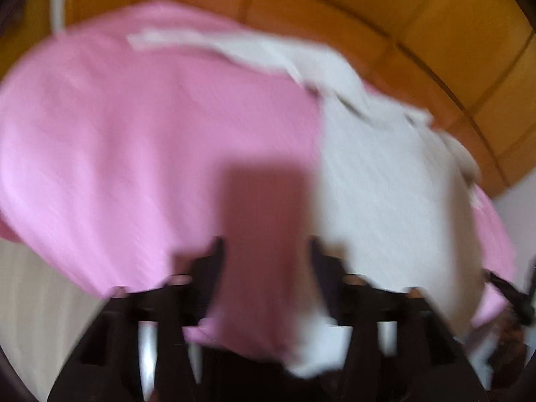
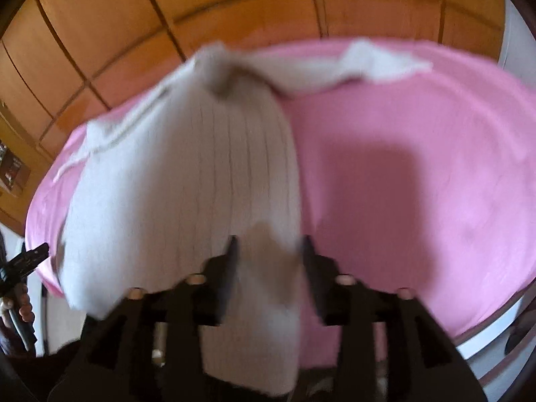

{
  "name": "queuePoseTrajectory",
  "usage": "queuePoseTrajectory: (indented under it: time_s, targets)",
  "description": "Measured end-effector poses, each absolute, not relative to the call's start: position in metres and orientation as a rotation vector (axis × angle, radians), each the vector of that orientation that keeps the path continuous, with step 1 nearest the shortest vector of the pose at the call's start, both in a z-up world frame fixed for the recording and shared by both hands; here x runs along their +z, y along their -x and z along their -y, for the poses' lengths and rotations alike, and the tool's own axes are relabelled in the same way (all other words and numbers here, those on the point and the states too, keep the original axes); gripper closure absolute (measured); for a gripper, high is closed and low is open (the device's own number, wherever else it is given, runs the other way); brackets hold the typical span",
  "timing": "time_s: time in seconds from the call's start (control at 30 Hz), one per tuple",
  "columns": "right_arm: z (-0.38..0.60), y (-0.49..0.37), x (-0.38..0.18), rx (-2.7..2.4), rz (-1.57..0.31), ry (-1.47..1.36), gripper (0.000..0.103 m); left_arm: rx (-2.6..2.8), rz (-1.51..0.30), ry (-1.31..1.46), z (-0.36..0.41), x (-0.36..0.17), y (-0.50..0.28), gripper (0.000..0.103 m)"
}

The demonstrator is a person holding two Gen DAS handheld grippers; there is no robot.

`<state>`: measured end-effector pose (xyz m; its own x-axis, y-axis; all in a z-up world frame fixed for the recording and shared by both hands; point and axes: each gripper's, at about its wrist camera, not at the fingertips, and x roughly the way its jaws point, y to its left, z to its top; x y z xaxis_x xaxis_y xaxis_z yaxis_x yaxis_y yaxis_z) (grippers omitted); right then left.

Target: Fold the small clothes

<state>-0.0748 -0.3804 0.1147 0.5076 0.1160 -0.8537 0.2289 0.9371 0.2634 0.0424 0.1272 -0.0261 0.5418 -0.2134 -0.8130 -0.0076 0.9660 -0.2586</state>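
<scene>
A wooden panelled wall (image 2: 234,6) fills the background in both wrist views, and in front of it lies the largest thing on the carrying surface, a pink cloth (image 1: 117,140) spread wide; what lies under it, desk or bed, cannot be told. On the pink cloth rests the task's thing, a small white ribbed garment (image 2: 207,174), lying toward the left edge of the cloth in the right wrist view and toward the right edge in the left wrist view, with a thin white sleeve or strap trailing toward the far edge. Both pictures are blurred. The left tool (image 1: 264,248) stands with its jaws apart, a fold of pink cloth and a white edge lying between them, the pads not visibly pressing on either. The right tool (image 2: 268,244) likewise has its jaws parted, with the near end of the white garment running down between them and no pinch that can be seen. In the right wrist view the left tool shows small at the left edge, carried in a hand (image 2: 20,305). As a judgement, the step in hand looks like the let-go at the end of one fold, the near hem freshly laid. The next move probably calls for drawing both tools clear without dragging the fabric, then picking fresh corners or a side edge for the following fold.
</scene>
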Motion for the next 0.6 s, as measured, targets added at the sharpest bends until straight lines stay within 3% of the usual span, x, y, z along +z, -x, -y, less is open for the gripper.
queuePoseTrajectory:
  time_s: [0.17, 0.43, 0.53, 0.6]
  targets:
    - [0.336, 0.041, 0.129, 0.057, -0.959, -0.378, 0.046, 0.067, -0.892, 0.172, -0.165, -0.01, -0.069, 0.042]
    - [0.241, -0.011, 0.089, 0.28, -1.05, -0.364, 0.047, 0.28, -0.825, -0.043, -0.216, -0.013, -0.156, 0.042]
    - [0.22, -0.033, 0.084, 0.319, -1.071, -0.37, 0.047, 0.278, -0.773, -0.178, -0.219, -0.015, -0.186, 0.031]
    - [0.212, -0.047, 0.085, 0.337, -1.075, -0.364, 0.047, 0.239, -0.765, -0.225, -0.219, -0.017, -0.205, 0.031]
